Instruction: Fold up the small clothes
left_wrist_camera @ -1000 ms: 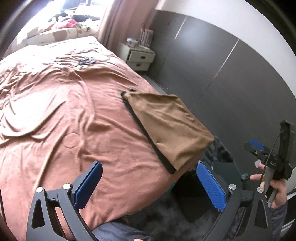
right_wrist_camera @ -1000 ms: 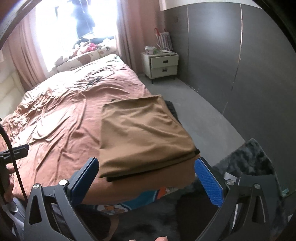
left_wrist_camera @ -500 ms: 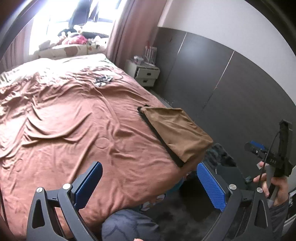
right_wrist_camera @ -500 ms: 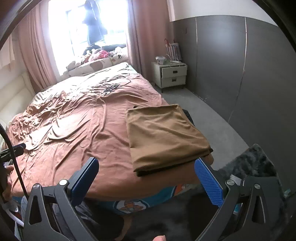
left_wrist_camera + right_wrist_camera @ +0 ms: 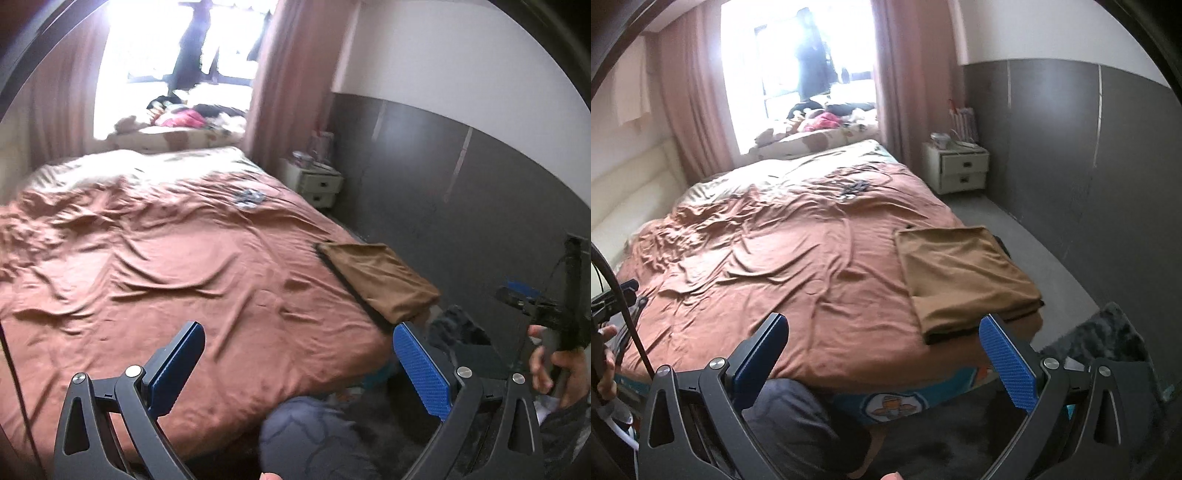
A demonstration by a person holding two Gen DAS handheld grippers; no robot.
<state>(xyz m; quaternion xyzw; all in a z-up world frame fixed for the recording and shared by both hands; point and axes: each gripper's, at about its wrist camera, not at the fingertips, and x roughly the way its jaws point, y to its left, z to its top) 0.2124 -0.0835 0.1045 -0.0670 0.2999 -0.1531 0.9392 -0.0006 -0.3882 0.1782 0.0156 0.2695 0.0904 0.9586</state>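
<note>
Right wrist view shows my right gripper (image 5: 882,354) spread wide and empty above the foot of the bed (image 5: 798,266), with the folded brown garment (image 5: 964,277) lying flat at the bed's near right corner, on something dark beneath it. My left gripper (image 5: 295,369) hangs equally wide, holding nothing, well apart from the garment (image 5: 380,277). A white nightstand (image 5: 960,170) stands by the curtain.

Both wrist views looked from the foot of the bed (image 5: 184,258) toward the window (image 5: 798,74), well back. Both shared the bed (image 5: 775,251) and the nightstand (image 5: 319,184) at upper right.
</note>
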